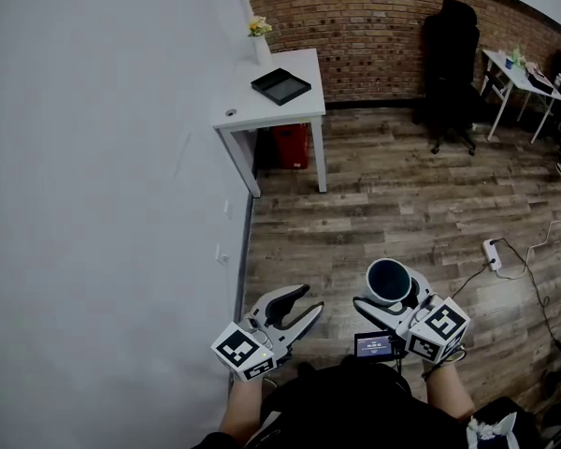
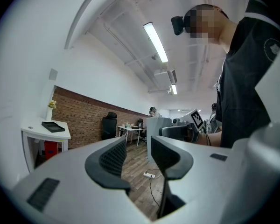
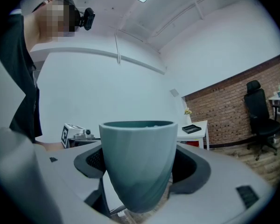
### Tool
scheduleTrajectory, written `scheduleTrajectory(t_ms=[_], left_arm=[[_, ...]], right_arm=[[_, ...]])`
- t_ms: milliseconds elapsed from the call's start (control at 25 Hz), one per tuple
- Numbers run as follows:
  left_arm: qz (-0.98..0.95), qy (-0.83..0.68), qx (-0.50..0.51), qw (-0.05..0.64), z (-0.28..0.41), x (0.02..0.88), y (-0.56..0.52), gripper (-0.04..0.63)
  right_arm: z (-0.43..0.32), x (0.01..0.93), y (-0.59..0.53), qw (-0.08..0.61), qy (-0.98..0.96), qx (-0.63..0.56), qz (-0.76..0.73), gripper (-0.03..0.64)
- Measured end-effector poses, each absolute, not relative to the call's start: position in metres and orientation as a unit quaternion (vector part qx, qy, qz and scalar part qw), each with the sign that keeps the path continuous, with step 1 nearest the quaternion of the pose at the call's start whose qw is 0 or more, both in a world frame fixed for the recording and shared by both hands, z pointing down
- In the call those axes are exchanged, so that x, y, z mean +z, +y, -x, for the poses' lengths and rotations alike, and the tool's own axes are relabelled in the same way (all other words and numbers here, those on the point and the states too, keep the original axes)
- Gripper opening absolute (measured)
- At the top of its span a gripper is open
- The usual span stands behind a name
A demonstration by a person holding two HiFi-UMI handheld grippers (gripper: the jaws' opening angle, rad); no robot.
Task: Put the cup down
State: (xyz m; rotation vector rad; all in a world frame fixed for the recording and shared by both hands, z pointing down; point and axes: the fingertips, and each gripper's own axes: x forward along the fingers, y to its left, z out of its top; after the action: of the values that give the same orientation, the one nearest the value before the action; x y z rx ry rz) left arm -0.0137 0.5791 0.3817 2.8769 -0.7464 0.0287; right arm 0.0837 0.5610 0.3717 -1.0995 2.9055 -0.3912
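Cup [image 3: 139,164] — upright, mouth up

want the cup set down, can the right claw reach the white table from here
Probably not from here: the right claw, shut on the teal cup, is well short of the white table across the wood floor. The way there looks free.

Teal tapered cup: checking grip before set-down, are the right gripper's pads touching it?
Touching. The right gripper view shows the teal tapered cup clamped between dark pads of the right gripper.
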Motion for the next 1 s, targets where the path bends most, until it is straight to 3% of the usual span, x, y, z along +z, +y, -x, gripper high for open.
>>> scheduleTrajectory(t_ms=[560,1000], left_arm=[[-0.953,-0.287,0.045,0.081,-0.007,0.399,0.529,0.156],[-0.958,-0.260,0.023,0.115,0.001,0.429,0.384,0.156]], right_arm=[[-0.119,0.390,0.514,0.002,0.932,-0.134,0.337,0.385],[-0.112,0.420,0.385,-0.030,0.917,-0.152,0.367,0.385]])
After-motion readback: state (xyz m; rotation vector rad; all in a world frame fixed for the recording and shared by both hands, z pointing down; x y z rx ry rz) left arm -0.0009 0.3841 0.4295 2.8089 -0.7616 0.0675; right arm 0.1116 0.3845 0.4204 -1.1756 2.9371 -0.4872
